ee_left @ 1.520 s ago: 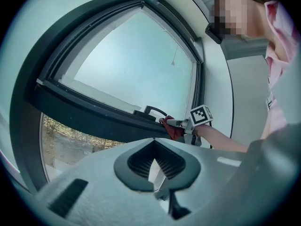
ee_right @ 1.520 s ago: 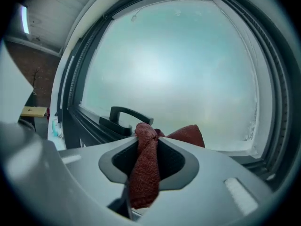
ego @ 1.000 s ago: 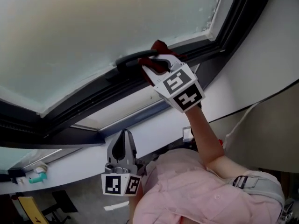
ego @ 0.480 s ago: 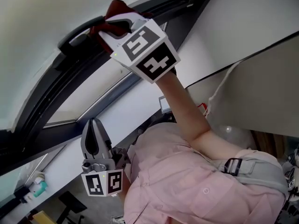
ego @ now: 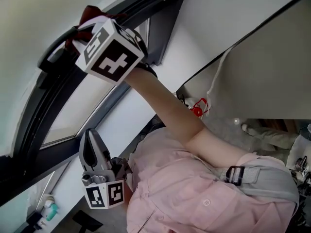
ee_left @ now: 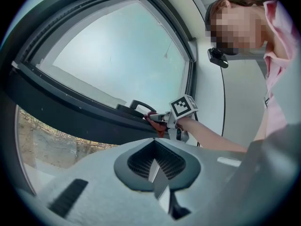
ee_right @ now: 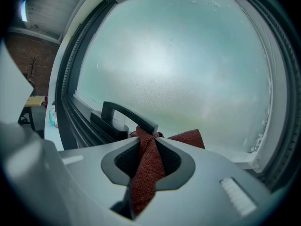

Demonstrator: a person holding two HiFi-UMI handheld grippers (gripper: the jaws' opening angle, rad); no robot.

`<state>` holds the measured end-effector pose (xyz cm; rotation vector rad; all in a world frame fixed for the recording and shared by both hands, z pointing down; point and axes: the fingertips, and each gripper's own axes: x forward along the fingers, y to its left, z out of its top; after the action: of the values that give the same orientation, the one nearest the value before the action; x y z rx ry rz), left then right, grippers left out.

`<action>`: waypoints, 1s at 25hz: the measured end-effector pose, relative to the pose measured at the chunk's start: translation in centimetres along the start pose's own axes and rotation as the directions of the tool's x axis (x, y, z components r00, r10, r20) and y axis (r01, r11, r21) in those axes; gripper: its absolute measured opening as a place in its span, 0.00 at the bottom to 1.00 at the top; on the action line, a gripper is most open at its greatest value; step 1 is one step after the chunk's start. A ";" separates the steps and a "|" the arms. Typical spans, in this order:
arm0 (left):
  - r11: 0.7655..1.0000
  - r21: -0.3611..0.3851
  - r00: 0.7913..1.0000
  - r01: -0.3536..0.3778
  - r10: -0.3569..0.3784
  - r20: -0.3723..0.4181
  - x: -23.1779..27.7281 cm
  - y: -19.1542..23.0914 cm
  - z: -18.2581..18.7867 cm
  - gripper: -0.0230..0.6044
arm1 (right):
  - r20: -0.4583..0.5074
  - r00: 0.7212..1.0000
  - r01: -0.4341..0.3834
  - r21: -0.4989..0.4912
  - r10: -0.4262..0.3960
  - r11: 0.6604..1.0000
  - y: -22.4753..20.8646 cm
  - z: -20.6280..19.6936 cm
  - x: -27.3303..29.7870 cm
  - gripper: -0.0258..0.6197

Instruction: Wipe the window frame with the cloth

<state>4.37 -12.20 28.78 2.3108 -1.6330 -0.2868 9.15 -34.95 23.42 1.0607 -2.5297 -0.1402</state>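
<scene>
At the window handle [ee_right: 126, 117], right gripper [ee_right: 149, 139] clamped on the red cloth [ee_right: 146, 173]; below the handle, left gripper [ee_left: 155, 163], jaws together.

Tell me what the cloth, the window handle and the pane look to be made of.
Cloth: dark red woven fabric, matte; a coarse weave shows.
Window handle: black, smooth, slightly satin; likely coated metal or plastic, can't tell which.
Pane: frosted or fogged glass, translucent; nothing sharp shows through.

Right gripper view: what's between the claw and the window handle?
Only the red cloth, pinched in the right claw, reaching the black handle; right gripper view.
</scene>
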 end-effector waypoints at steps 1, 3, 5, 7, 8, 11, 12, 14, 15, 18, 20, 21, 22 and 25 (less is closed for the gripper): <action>1.000 0.000 1.000 0.006 -0.006 -0.001 0.0 -0.2 0.0 0.03 | -0.002 1.000 0.002 -0.002 -0.002 1.000 -0.1 0.0 0.0 0.15; 1.000 0.002 1.000 0.012 -0.012 -0.002 0.0 -0.4 0.0 0.03 | 0.004 1.000 -0.010 0.007 0.010 1.000 0.0 0.1 0.0 0.15; 1.000 0.002 1.000 0.013 -0.013 -0.004 -0.2 -0.6 0.0 0.03 | 0.008 1.000 -0.030 0.020 0.030 0.999 0.3 0.2 0.0 0.15; 1.000 0.001 1.000 0.014 -0.014 -0.006 -0.3 -0.7 -0.1 0.03 | 0.004 0.999 -0.043 0.025 0.043 0.999 0.5 0.0 0.1 0.15; 1.000 0.001 1.000 0.014 -0.014 -0.007 -0.4 -0.8 -0.2 0.03 | 0.001 0.999 -0.049 0.027 0.049 0.998 0.5 0.0 0.1 0.15; 1.000 0.001 1.000 0.011 -0.011 -0.006 -0.6 -0.8 -0.2 0.03 | -0.005 0.997 -0.078 0.039 0.078 0.996 0.6 0.0 0.1 0.15; 1.000 0.001 1.000 0.011 -0.011 -0.004 -0.7 -0.9 -0.1 0.03 | -0.006 0.996 -0.093 0.042 0.093 0.995 0.7 0.0 0.0 0.15; 1.000 0.000 1.000 0.008 -0.008 -0.002 -0.9 -1.0 0.0 0.03 | -0.006 0.992 -0.125 0.046 0.125 0.991 0.8 0.0 -0.1 0.15; 1.000 0.000 1.000 0.005 -0.005 -0.001 -1.1 -1.1 0.1 0.03 | -0.008 0.991 -0.136 0.044 0.137 0.990 0.7 0.0 -0.2 0.15; 1.000 0.001 1.000 0.002 -0.002 -0.001 -1.3 -1.1 0.0 0.03 | -0.015 0.989 -0.148 0.029 0.149 0.989 0.2 -0.1 -0.5 0.15; 1.000 0.007 1.000 -0.002 0.002 0.004 -1.5 -1.2 0.0 0.03 | 0.002 0.988 -0.155 0.009 0.155 0.988 0.4 0.1 -0.4 0.15; 1.000 0.013 1.000 -0.007 0.007 0.009 -1.5 -1.4 0.1 0.03 | 0.014 0.987 -0.159 -0.004 0.160 0.987 0.6 0.2 -0.3 0.15; 1.000 0.019 1.000 -0.008 0.008 0.013 -1.6 -1.5 0.1 0.03 | 0.023 0.986 -0.163 -0.014 0.163 0.987 0.7 0.3 -0.3 0.15; 0.999 0.030 1.000 0.016 -0.016 0.011 -1.4 -2.1 -0.1 0.03 | 0.019 0.987 -0.158 -0.016 0.159 0.987 0.1 -0.2 -0.7 0.15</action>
<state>5.80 -10.24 28.12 2.3488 -1.6358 -0.2814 9.63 -34.34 23.43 0.8523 -2.6146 -0.1255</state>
